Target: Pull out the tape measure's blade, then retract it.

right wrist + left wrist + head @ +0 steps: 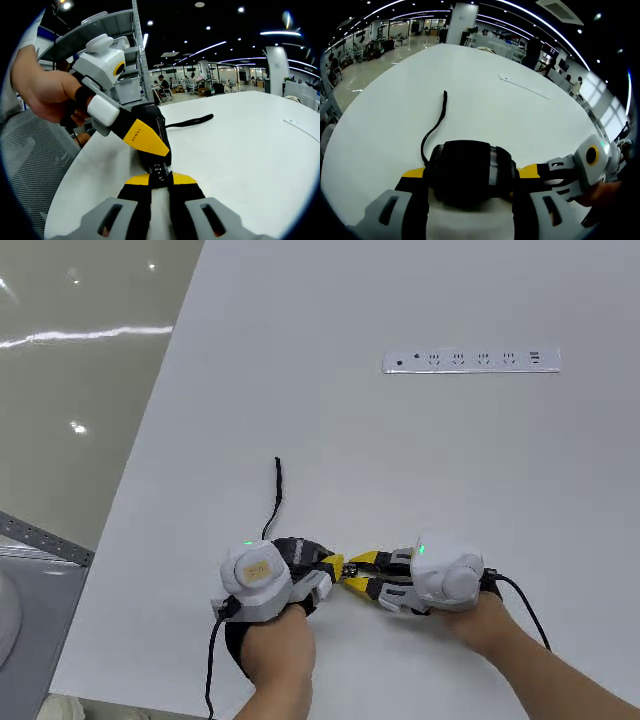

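A black tape measure (297,552) lies near the white table's front edge, its black wrist strap (277,492) trailing away across the top. My left gripper (316,570) is shut on its case, which sits between the yellow jaws in the left gripper view (465,167). My right gripper (352,576) meets it from the right. In the right gripper view my right gripper (159,180) is shut on the blade's tip (158,171), which stands only a short way out of the case (152,131). The left gripper's yellow finger (143,138) lies along the case.
A white power strip (470,360) lies at the far right of the table (330,420). The table's left edge drops to a shiny floor (70,390). Metal shelving (134,55) stands beyond the near-left corner. Black cables run from both grippers.
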Available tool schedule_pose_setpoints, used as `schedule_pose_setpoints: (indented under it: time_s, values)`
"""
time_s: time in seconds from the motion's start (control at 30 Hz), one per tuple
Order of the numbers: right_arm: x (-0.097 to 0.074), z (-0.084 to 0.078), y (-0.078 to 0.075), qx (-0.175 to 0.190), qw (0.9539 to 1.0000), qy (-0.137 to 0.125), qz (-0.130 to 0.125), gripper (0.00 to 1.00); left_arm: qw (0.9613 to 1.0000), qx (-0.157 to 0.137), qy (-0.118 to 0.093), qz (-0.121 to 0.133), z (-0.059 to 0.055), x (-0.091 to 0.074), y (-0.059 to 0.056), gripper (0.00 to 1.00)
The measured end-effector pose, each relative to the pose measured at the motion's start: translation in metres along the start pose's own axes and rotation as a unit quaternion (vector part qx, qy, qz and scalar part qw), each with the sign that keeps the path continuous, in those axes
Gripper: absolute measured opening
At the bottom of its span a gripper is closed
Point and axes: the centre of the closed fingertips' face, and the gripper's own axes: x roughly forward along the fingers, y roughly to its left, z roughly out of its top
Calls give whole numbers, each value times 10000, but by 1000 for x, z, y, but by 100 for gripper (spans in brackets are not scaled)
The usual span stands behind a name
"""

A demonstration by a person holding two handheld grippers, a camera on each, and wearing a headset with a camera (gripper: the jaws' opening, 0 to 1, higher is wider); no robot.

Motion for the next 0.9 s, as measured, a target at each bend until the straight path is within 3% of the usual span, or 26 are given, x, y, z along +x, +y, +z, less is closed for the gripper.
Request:
schedule_pose_setpoints:
  time_s: [0.37, 0.9]
  values:
    - [10, 4, 2, -113, 9999, 34, 28, 12, 10000, -34, 3, -27, 0, 0, 0, 66]
    - [7, 2, 2, -190, 9996, 77, 185, 15, 10000, 2, -53, -28, 0, -1, -1, 66]
